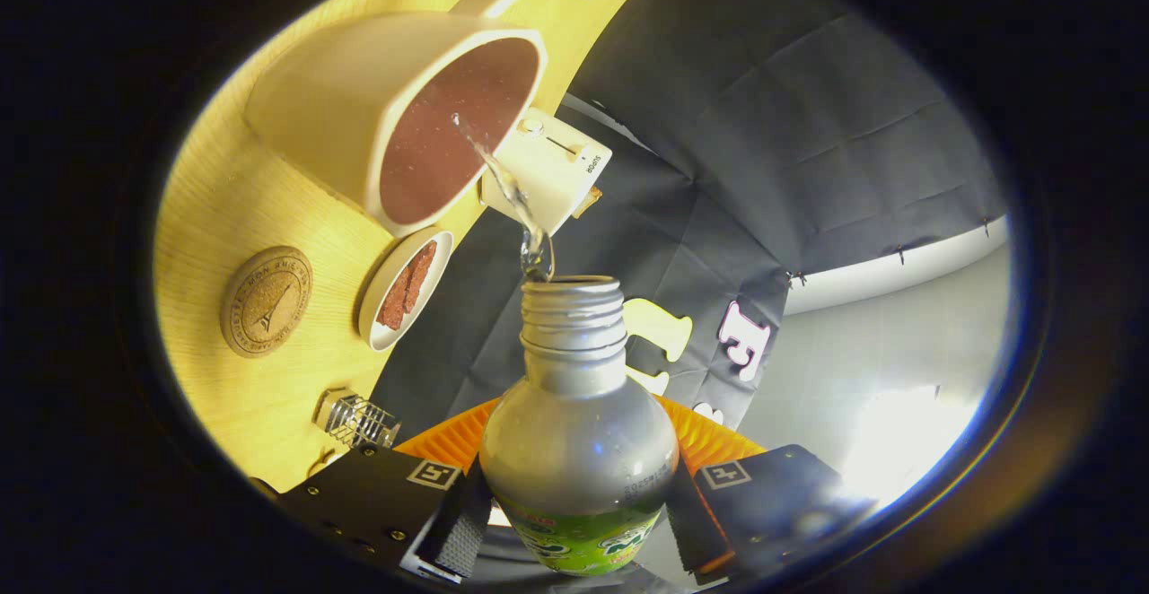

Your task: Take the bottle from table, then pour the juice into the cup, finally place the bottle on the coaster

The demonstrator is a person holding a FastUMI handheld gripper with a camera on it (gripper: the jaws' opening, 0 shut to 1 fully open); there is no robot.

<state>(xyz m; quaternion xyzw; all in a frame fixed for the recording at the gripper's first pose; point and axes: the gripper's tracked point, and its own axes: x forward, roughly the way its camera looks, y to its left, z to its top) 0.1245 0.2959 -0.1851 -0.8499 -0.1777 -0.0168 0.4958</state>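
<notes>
Mid-pour: the gripper (579, 522) clamps the uncapped bottle (579, 450) between both fingers, tipped so a clear stream (503, 181) arcs into the cup (395, 118) beyond. Next, by the look of it: righting the bottle and carrying it to the cork coaster (267, 301) nearby.

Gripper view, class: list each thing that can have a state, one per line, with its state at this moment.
Bottle: uncapped, tilted, pouring a clear stream.
Cup: on the table, taking the stream; inside looks reddish-brown.
Tool: both fingers pressed on the bottle.
Coaster: on the table, nothing on it.
Dish: holds brown strips.
</notes>
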